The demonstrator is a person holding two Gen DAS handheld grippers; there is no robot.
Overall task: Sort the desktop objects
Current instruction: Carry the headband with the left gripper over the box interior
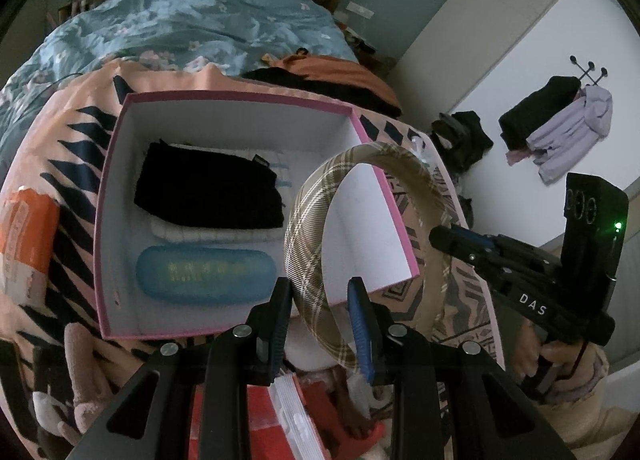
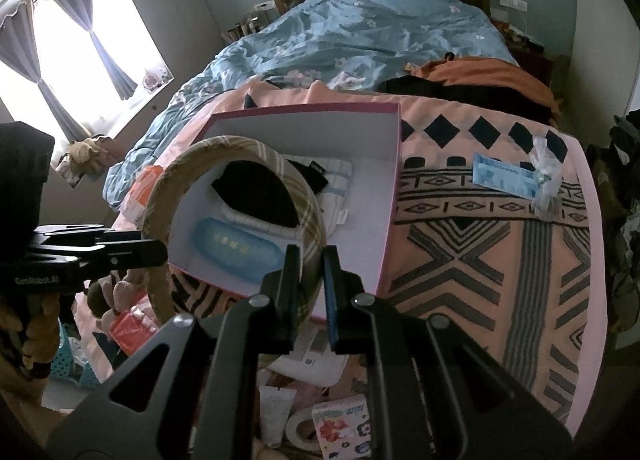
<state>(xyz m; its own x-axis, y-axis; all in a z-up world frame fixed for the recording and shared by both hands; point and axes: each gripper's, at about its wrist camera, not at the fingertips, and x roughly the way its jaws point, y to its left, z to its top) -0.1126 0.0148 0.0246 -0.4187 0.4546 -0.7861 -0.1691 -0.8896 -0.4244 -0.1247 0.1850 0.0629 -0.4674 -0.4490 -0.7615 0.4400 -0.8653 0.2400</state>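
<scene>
Plaid headband (image 1: 320,220) hung above pink-rimmed box (image 1: 116,188), each end pinched, likely to keep arch spread for lowering inside. Left wrist view: left gripper (image 1: 324,324) clamped on near end; right gripper (image 1: 444,238) met far end, contact hard to make out. Right wrist view: right gripper (image 2: 310,284) clenched on band; blue case (image 2: 240,250) and black cloth (image 2: 260,196) in box partly hidden behind arch

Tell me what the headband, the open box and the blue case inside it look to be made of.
Headband: woven plaid fabric, matte, ribbed weave visible; probably padded.
Box: likely stiff cardboard, pink outside, plain white inside, with thin straight walls.
Blue case: smooth, slightly glossy shell with rounded ends, probably plastic or coated; could be a glasses case.
</scene>
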